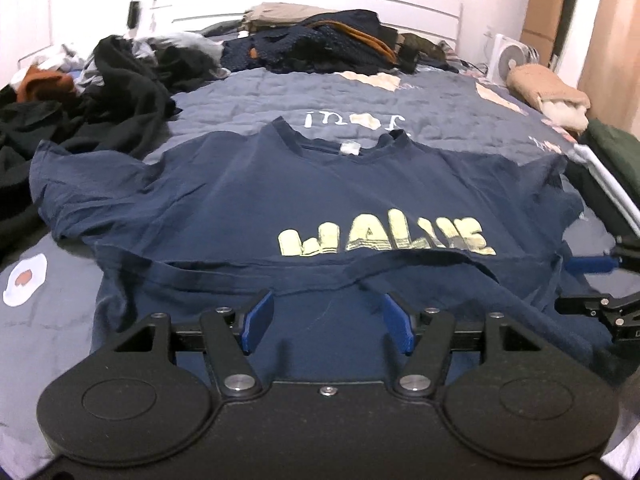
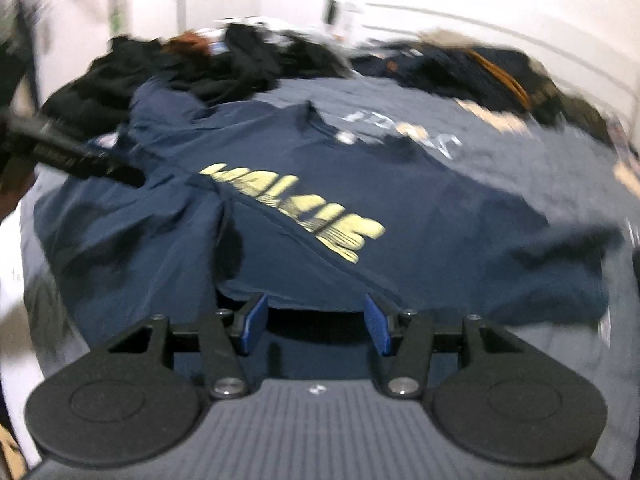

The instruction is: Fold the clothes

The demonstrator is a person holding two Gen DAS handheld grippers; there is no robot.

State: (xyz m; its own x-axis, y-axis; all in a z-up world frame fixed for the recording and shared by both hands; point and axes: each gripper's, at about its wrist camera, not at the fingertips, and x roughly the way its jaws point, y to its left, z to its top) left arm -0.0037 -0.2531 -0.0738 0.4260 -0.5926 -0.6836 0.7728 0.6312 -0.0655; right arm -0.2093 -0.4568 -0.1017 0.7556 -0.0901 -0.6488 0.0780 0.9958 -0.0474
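Observation:
A navy T-shirt (image 1: pixel 320 184) with yellow lettering (image 1: pixel 384 238) lies face up on the grey-blue bed cover (image 1: pixel 320 92), collar toward the headboard. Its bottom hem (image 1: pixel 304 276) is turned up and covers the lower edge of the letters. My left gripper (image 1: pixel 327 296) is open just above the shirt's lower part, with nothing between its blue pads. My right gripper (image 2: pixel 315 300) is open at the shirt's right side, the cloth edge lying just in front of its fingertips. It also shows in the left wrist view (image 1: pixel 562 282). The right wrist view is blurred.
Black clothes (image 1: pixel 104 92) are heaped at the back left and dark garments (image 1: pixel 332 40) lie by the white headboard (image 1: pixel 320 4). A beige towel (image 1: pixel 548 88), a white fan (image 1: pixel 508 58) and a green garment (image 1: pixel 616 148) sit along the right edge.

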